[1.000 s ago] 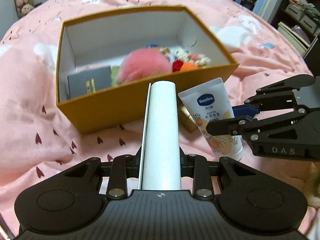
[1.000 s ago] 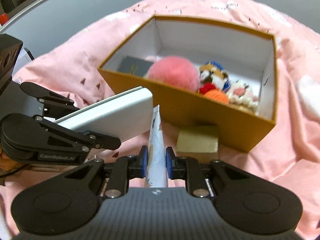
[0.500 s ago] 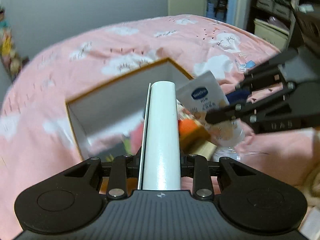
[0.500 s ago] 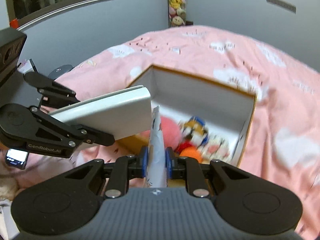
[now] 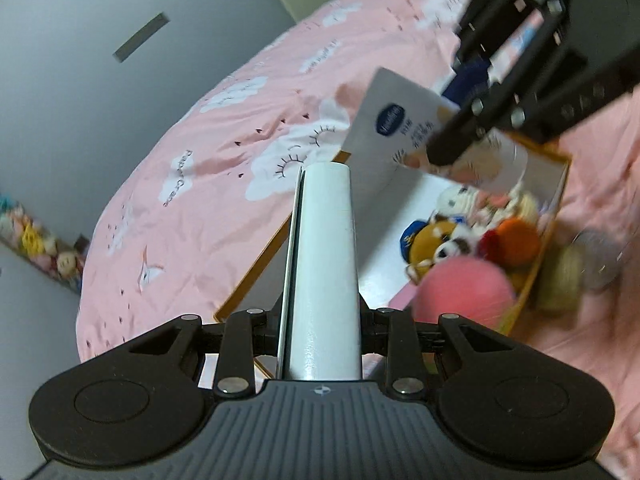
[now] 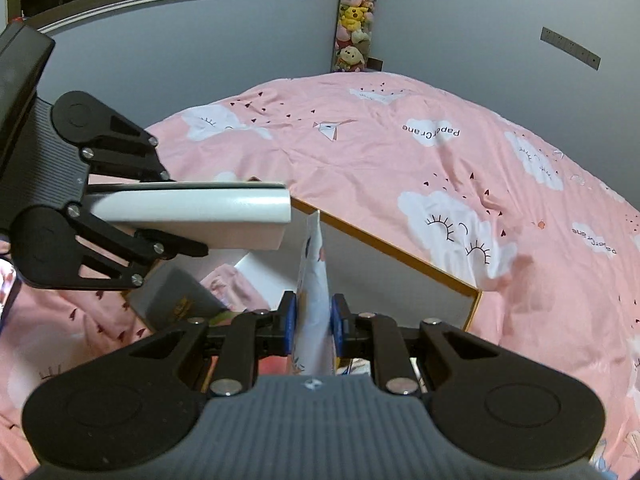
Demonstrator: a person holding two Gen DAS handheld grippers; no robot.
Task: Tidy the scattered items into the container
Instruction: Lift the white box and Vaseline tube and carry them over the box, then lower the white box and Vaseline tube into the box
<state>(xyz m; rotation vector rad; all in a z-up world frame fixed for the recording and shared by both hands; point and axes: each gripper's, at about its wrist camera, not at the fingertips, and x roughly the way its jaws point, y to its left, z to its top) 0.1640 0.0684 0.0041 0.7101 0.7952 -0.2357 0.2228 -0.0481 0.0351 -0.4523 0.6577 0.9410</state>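
Both grippers are loaded and held above the box (image 5: pixel 554 216), so the coming move turns on how each load lies over the opening. In the left wrist view the left gripper (image 5: pixel 320 320) has its jaws closed on a white case (image 5: pixel 322 264), which runs straight up the middle of the frame along the fingers. Its far end sits over the box's far wall, and the open interior spreads to the centre right. In that same view the right gripper (image 5: pixel 452 148) comes in from the upper right, pinching a tube (image 5: pixel 404 132) that slants across the upper centre. The tube's wide crimped end points upper left. It hangs above the toys (image 5: pixel 448 240) and the pink pompom (image 5: pixel 464 288) already inside. The right wrist view shows its jaws closed on the tube (image 6: pixel 314 280), seen edge-on at centre. The orange rim (image 6: pixel 384 252) crosses just behind the tube, and white interior wall shows below it. A grey card (image 6: pixel 176 296) lies in the box at lower left of that frame. By my judgement the tube is more squarely over the opening than the case, so the right hand is better placed to let go first. The case lies partly over the wall, and its long axis may need lowering toward the free floor on the left side of the box before it is let go.
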